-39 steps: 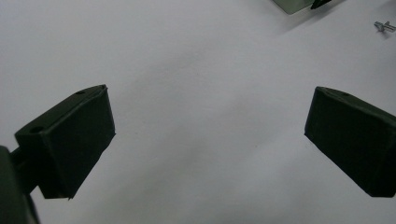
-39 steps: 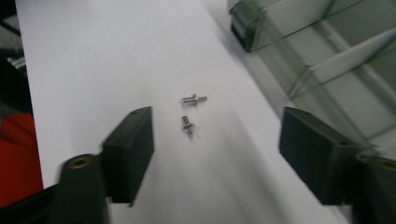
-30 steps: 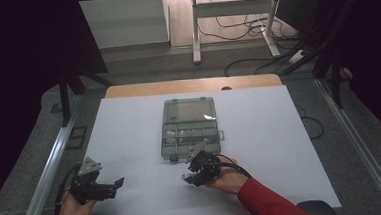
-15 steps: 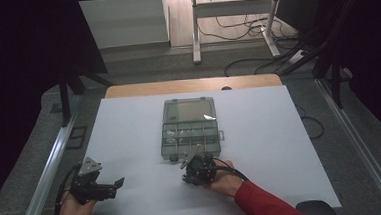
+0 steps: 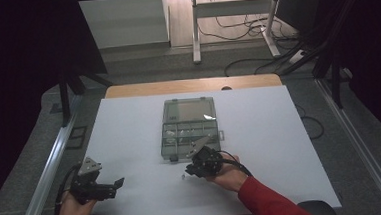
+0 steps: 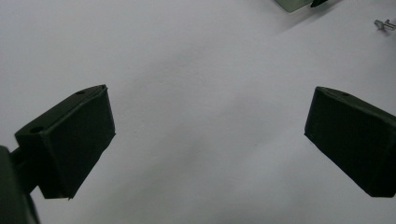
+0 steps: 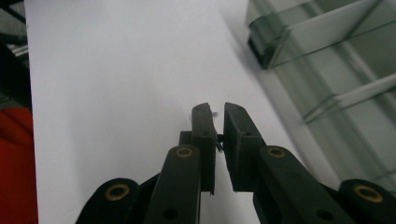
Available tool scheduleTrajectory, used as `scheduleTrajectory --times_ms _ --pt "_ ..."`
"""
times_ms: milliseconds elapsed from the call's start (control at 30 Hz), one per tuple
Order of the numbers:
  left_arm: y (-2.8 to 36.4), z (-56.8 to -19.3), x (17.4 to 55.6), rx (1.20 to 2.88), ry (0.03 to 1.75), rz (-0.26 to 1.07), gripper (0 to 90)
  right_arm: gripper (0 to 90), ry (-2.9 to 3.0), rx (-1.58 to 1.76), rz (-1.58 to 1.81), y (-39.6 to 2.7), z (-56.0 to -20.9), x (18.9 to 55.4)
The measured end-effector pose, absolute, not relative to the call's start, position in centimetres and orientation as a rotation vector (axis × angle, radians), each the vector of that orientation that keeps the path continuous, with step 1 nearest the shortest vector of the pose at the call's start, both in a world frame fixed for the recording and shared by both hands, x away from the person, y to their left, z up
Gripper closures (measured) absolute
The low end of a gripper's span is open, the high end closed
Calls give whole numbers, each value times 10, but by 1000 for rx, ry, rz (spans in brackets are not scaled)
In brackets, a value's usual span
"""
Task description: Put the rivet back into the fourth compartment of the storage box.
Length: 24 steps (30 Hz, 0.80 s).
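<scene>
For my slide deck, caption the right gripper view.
Right gripper shut on a small metal screw beside the clear organizer box.

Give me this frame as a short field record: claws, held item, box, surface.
right claw: shut on a small metal screw, jaws nearly together, beside the box's near left corner
left claw: open, nothing between the jaws, low over the table near the front left
organizer box: clear plastic, lid open, small parts in its compartments
table: white top
</scene>
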<state>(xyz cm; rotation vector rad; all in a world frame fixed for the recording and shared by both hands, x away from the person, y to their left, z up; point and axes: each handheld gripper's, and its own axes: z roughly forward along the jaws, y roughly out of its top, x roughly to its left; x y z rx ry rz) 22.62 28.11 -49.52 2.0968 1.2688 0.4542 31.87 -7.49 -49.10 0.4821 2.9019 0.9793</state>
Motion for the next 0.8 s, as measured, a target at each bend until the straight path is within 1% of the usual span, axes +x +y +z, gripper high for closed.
scheduleTrajectory --times_ms 333,800 --pt "281 -495 227 2096 1272 451 21 828 2810 597 1087 -97 -474 336" --pt "281 -496 227 2096 1275 448 21 823 2711 732 1091 -123 -468 364"
